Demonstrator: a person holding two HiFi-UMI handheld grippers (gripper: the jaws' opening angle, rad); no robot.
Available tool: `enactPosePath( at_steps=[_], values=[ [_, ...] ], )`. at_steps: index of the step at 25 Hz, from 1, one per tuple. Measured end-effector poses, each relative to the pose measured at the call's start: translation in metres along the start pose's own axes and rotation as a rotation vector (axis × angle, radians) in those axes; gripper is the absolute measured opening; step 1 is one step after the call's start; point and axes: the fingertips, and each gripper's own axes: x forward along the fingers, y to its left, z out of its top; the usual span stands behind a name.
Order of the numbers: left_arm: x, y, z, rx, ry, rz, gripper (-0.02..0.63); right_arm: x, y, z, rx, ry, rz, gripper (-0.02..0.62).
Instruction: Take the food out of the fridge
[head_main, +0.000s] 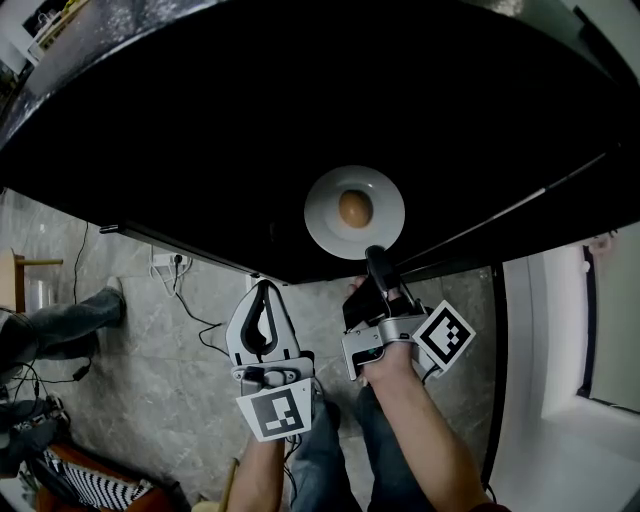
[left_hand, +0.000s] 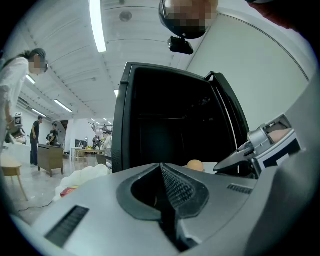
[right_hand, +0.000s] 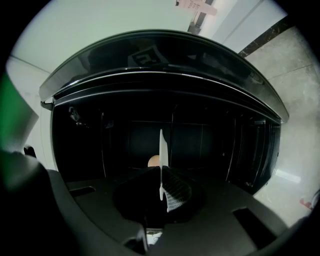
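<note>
A white plate (head_main: 380, 190) carrying a round brown piece of food (head_main: 354, 208) shows against the black fridge (head_main: 200, 150). My right gripper (head_main: 375, 258) is shut on the plate's near rim. In the right gripper view the plate (right_hand: 161, 150) stands edge-on between the jaws, with the food (right_hand: 153, 161) behind it and the open, dark fridge interior (right_hand: 215, 145) beyond. My left gripper (head_main: 262, 296) hangs shut and empty just left of the right one. The left gripper view shows its closed jaws, the food (left_hand: 195, 165) and the right gripper (left_hand: 260, 150) before the open fridge (left_hand: 170, 120).
Grey tiled floor (head_main: 180, 350) lies below, with a wall socket (head_main: 165, 264) and cables. A person's legs (head_main: 60, 325) are at the left. A white panel (head_main: 560, 330) stands at the right. Several people (left_hand: 35, 135) and tables are far off in the room.
</note>
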Motion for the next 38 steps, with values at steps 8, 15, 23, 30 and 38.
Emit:
enactPosePath(
  at_steps=[8, 15, 23, 30, 38],
  values=[
    [0.004, 0.001, 0.003, -0.001, -0.008, 0.006, 0.014, -0.019, 0.008, -0.005, 0.013, 0.020, 0.001, 0.029],
    [-0.001, -0.003, 0.006, -0.004, -0.017, 0.009, 0.014, -0.048, 0.014, -0.006, 0.014, 0.030, -0.014, 0.029],
    [0.001, -0.007, 0.008, -0.010, -0.021, 0.008, 0.014, -0.076, 0.015, -0.011, 0.004, 0.064, -0.047, 0.029],
    [-0.002, -0.010, 0.005, -0.011, -0.012, 0.007, 0.014, -0.098, 0.013, -0.024, 0.021, 0.109, -0.084, 0.029],
    [-0.004, -0.010, -0.004, -0.019, 0.006, 0.016, 0.014, -0.112, 0.018, -0.022, 0.037, 0.105, -0.085, 0.029]
  ],
)
